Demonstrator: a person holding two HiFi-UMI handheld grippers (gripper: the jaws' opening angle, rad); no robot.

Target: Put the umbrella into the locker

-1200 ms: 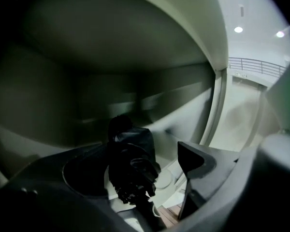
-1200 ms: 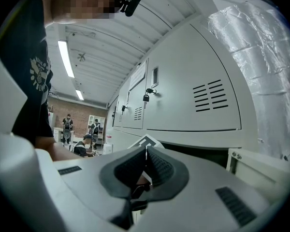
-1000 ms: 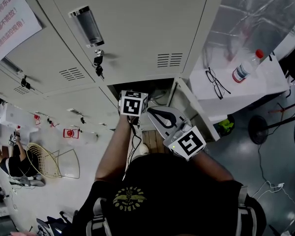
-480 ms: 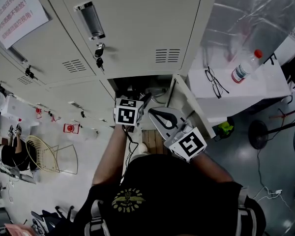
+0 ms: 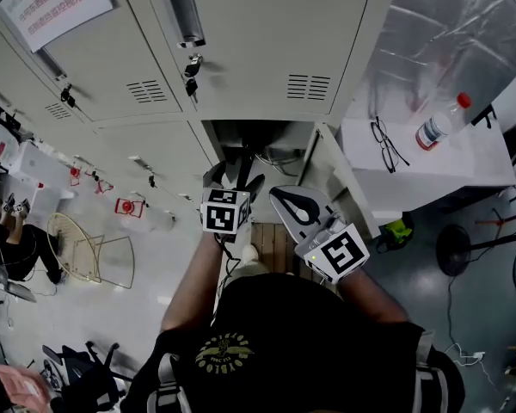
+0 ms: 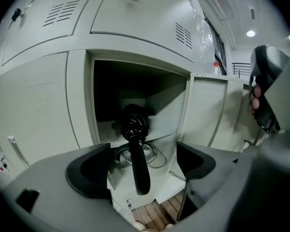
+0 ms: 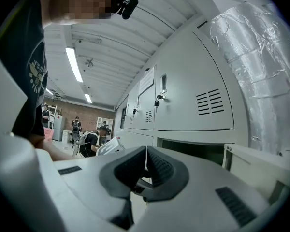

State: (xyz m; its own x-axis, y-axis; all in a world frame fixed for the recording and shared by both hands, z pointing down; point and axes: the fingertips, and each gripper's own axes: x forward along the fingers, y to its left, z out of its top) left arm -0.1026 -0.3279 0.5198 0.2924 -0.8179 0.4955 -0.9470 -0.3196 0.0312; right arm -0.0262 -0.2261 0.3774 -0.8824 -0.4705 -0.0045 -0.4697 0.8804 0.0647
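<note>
Black on black, the folded umbrella (image 6: 134, 129) loses its far end in the shadow at the back of the open locker (image 6: 80, 100). Only its pleated canopy and straight handle read clearly. It lies in this lower compartment, canopy inward, with the handle reaching out over the sill. What bears the handle's weight cannot be told.

A loose coil of cable (image 6: 155, 154) rests on the compartment floor just beside the umbrella, partly hidden behind it. The locker door (image 6: 210, 115) stands swung open at the right.

The left gripper (image 6: 142, 167) faces the opening with its jaws wide apart. The handle runs between them, clear of both pads. From the head view this gripper and its marker cube cover much of the opening, so little of the inside shows there.

The right gripper (image 7: 145, 164) is outside the locker, near the door, its jaws pressed together on nothing.
</note>
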